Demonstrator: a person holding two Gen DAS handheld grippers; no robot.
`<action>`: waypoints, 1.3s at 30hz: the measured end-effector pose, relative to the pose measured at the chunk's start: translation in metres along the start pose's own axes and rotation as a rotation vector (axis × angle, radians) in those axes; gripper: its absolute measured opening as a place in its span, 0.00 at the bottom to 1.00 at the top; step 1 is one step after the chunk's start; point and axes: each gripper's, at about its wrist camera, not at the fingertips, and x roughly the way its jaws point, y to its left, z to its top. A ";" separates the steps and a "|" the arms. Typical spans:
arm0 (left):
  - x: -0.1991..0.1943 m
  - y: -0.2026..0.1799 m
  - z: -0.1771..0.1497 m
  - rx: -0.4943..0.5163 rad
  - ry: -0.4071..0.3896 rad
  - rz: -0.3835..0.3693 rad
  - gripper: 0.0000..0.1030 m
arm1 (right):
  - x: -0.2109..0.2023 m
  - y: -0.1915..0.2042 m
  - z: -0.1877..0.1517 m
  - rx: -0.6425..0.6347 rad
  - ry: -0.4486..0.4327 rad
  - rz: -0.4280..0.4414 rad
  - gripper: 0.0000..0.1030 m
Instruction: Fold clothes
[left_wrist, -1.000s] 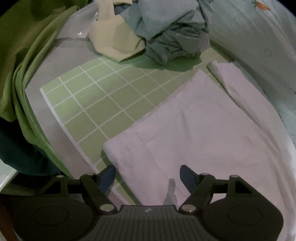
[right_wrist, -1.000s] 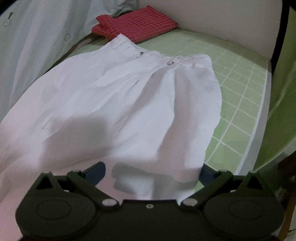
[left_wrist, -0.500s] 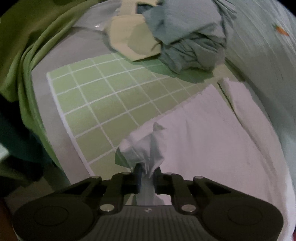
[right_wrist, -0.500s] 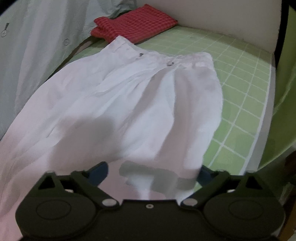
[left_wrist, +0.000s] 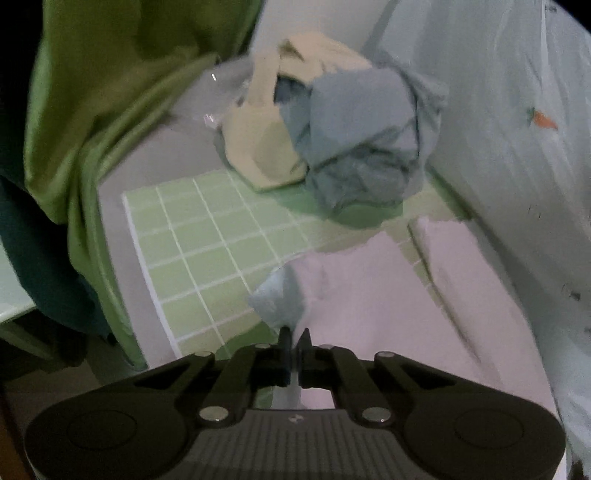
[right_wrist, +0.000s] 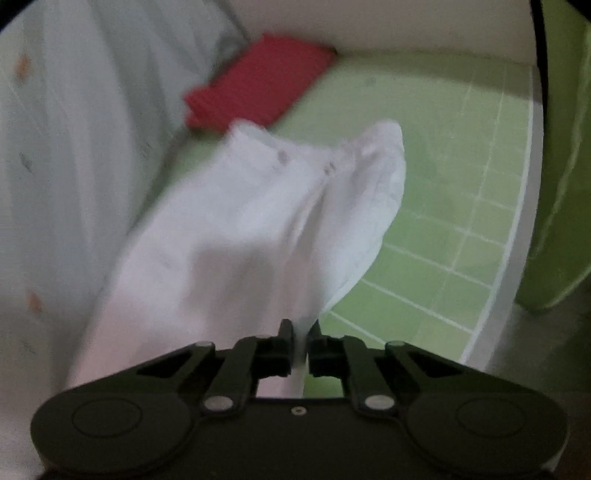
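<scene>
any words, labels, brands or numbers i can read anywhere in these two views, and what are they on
No readable text in either view.
Small pale logo mark on the left tongs body: a symbol, no letters legible.
Small prints on the pale sheet: pictures, blurred, no words.
White pants, red cloth, green grid mat: no labels visible.

a pair of white cotton trousers (right_wrist: 258, 221) lies stretched across a green cutting mat with a white grid (right_wrist: 443, 229), its near edge lifted off the surface at two pinched points. in the right wrist view the waistband end, with a small button and fly, lies at the far end just in front of a folded red checked cloth (right_wrist: 258, 85), and the fabric draws up into a long ridge toward the camera. in the left wrist view the trousers (left_wrist: 388, 295) show their leg end, one corner bunched into a small peak, the cloth blurred. a crumpled heap of blue-grey and cream garments (left_wrist: 332, 140) sits beyond, apart from the trousers.
</scene>
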 end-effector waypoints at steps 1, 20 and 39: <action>-0.010 -0.002 0.003 -0.013 -0.017 0.001 0.03 | -0.011 0.001 0.003 0.028 -0.025 0.044 0.07; -0.034 -0.138 0.076 0.054 -0.293 -0.200 0.03 | -0.013 0.141 0.059 -0.171 -0.180 0.367 0.07; 0.157 -0.367 0.113 0.339 -0.147 -0.277 0.24 | 0.188 0.223 0.149 -0.098 -0.207 0.162 0.10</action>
